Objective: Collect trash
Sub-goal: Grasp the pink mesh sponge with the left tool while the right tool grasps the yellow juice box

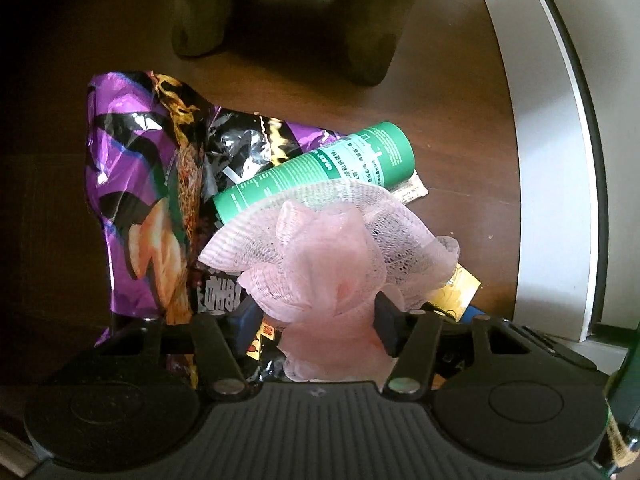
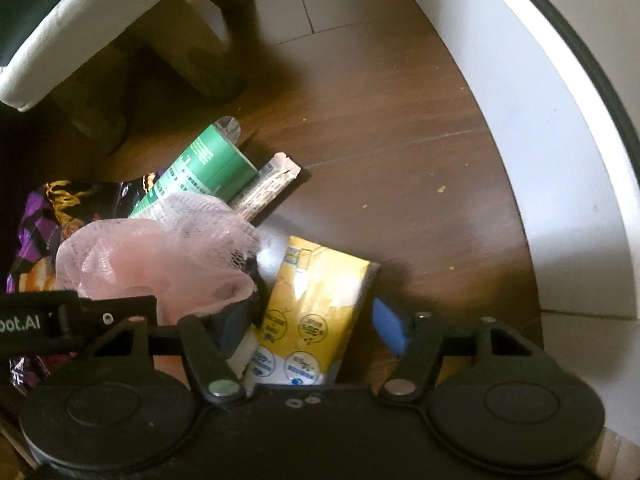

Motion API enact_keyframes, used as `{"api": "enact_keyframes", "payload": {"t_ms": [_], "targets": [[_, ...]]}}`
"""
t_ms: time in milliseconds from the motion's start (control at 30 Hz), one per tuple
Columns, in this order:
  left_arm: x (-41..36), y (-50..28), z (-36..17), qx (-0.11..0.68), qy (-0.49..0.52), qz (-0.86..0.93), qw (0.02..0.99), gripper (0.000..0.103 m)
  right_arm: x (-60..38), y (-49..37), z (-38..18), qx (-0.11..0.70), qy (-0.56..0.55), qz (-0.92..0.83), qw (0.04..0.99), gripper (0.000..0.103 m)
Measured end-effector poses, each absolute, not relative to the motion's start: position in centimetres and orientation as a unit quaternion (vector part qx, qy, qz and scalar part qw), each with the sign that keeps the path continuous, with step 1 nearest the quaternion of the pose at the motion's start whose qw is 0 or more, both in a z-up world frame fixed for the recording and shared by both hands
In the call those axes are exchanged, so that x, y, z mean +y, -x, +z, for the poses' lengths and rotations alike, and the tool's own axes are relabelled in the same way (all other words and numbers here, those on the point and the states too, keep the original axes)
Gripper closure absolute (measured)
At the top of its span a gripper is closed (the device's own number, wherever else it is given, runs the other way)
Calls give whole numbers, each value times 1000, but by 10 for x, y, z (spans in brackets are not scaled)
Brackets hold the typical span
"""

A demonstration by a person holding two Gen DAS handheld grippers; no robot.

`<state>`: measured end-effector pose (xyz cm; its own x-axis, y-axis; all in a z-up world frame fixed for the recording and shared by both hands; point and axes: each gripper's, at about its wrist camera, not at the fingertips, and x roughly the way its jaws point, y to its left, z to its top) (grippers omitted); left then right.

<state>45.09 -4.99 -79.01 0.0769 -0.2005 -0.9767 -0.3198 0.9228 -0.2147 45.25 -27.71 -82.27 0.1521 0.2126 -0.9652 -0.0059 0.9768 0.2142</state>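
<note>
A heap of trash is seen lying on a dark brown wooden floor, with a white curved panel at the three o'clock side and the thick legs of a grey padded stool at twelve o'clock.

In the left wrist view, the left gripper is pointed steeply down over a crumpled pink mesh net. The net's lower bunch is seen between the two black fingers; the right-hand pad is pressed against it, while the left-hand pad appears just beside it, so a firm clamp cannot be confirmed. Behind the net, toward eleven o'clock, a green cylindrical bottle with white print is laid on its side, partly covered by the mesh. A crinkled purple and black foil snack bag is spread at nine o'clock, under the bottle's end.

In the right wrist view, the right gripper is held over a yellow and white flattened carton, which lies between the parted blue-padded fingers; contact by the pads cannot be told. The pink net sits at nine o'clock of the carton, touching it. A slim pale printed sachet lies beside the green bottle at eleven o'clock.
</note>
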Motion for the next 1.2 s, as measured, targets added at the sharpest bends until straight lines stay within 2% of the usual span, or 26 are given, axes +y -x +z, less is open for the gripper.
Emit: {"api": "enact_keyframes", "payload": {"t_ms": [33,100,167,233,400,800,1033,1200], "targets": [[-50,-451,-791,679,194,40,707,58,-276,-452,-823,647,-81,71,755,40],[-49,-450,-790,678,200,39,706,67,-275,-452,-821,649,-87,68,753,49],[-48,-450,-787,677,206,40,705,71,-273,-451,-820,650,-83,61,753,56],[-48,-448,-783,675,210,43,706,81,-274,-450,-817,650,-80,57,753,56],[-48,-443,-772,673,209,42,708,89,-280,-443,-797,637,-51,52,768,57],[-45,-417,-727,666,201,34,718,91,-305,-420,-725,601,-36,23,798,61],[-42,-399,-680,663,197,33,721,91,-295,-412,-649,569,-19,41,821,61],[-34,-394,-626,648,197,38,734,91,-287,-410,-588,547,-11,56,835,61]]}}
